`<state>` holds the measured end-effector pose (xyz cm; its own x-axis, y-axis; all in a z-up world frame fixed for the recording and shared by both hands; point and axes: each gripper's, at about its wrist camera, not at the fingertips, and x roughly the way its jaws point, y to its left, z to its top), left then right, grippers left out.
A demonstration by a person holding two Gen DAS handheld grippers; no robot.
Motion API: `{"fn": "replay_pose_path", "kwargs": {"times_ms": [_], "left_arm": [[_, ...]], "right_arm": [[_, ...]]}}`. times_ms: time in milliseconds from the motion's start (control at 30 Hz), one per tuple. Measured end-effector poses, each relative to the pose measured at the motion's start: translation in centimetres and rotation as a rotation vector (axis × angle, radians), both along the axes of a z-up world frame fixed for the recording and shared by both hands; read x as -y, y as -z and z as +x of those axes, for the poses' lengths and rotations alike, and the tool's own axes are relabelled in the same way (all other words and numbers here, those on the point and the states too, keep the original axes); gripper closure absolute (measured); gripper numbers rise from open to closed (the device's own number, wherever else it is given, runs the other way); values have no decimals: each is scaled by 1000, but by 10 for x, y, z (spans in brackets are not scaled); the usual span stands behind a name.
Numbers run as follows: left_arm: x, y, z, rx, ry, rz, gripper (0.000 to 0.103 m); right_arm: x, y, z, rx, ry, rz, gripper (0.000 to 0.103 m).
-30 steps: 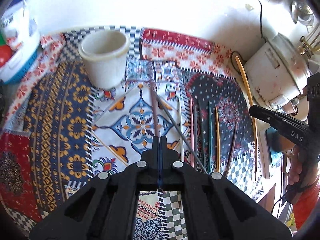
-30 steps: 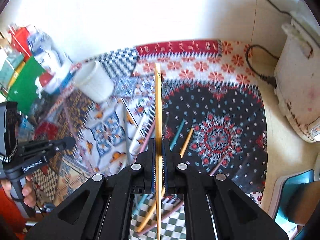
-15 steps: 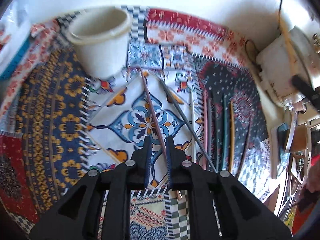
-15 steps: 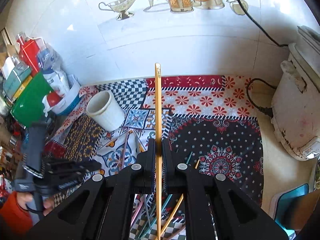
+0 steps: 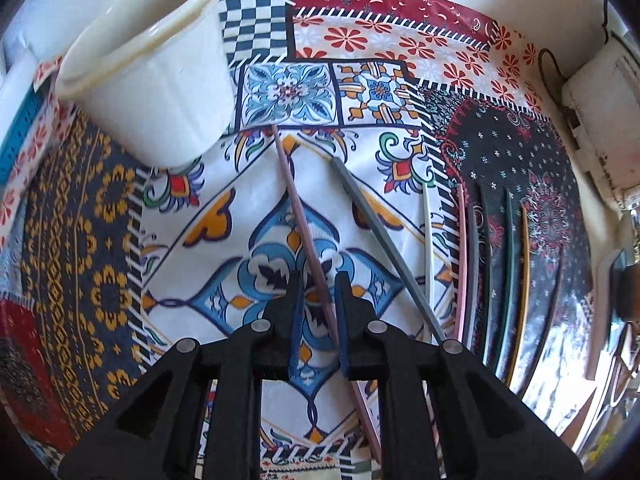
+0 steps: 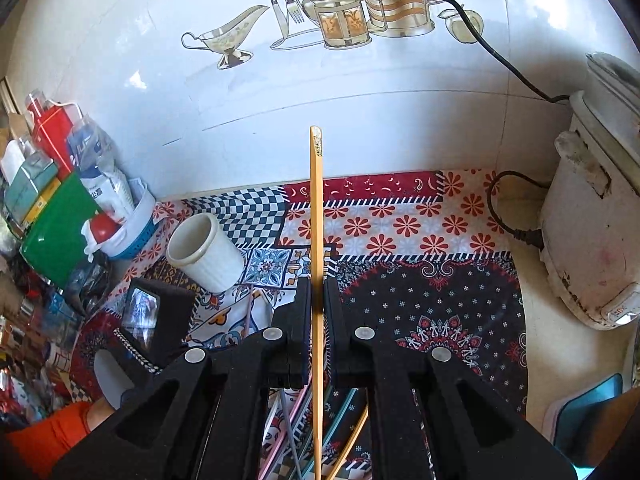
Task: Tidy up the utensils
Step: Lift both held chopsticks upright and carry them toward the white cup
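My left gripper point(image 5: 320, 280) points down at the patterned cloth point(image 5: 100, 280) with its jaws slightly apart. A mauve chopstick point(image 5: 294, 200) runs between them without being pinched and reaches toward the white cup point(image 5: 148, 80) at the upper left. A grey chopstick point(image 5: 372, 220) lies just to its right. Several more coloured chopsticks point(image 5: 508, 260) lie side by side on the dark patch. My right gripper point(image 6: 317, 284) is shut on a yellow chopstick point(image 6: 316, 200), held in the air and pointing at the wall. The cup point(image 6: 204, 252) stands left of it.
A white rice cooker point(image 6: 592, 240) with a black cable point(image 6: 504, 208) stands at the right edge. A blue basket point(image 6: 136, 236) of bottles and a green container point(image 6: 56, 236) crowd the left. A person's hand in an orange sleeve point(image 6: 48, 440) holds the left tool.
The left gripper has sunk toward the cloth and its jaws have parted; the mauve chopstick it pinched now sits loose between them. The right gripper has tilted upward with the yellow chopstick.
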<state>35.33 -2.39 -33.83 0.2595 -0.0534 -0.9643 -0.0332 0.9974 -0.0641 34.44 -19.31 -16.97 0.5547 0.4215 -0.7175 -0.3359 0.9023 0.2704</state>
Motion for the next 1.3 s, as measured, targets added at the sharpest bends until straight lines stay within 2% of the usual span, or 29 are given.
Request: {"fn": "replay_pose_path", "kwargs": {"times_ms": [133, 267, 433, 667, 767, 1133, 1300], "left_arm": [[0, 1, 5, 10, -2, 11, 98], [-17, -1, 5, -6, -45, -76, 100], [-37, -40, -14, 90, -78, -131, 100], [-51, -103, -42, 258, -89, -118, 100], [-53, -124, -47, 309, -101, -136, 100], [-80, -200, -53, 518, -152, -104, 100], [-100, -221, -44, 584, -186, -74, 100]], "right_arm": [[-4, -1, 3, 9, -6, 10, 98], [-11, -5, 6, 26, -25, 18, 97], [-20, -11, 9, 51, -44, 20, 98], [-41, -18, 15, 83, -73, 30, 98], [-50, -22, 17, 107, -77, 48, 98], [-101, -38, 40, 178, -149, 93, 98], [-131, -41, 54, 216, -190, 105, 98]]}}
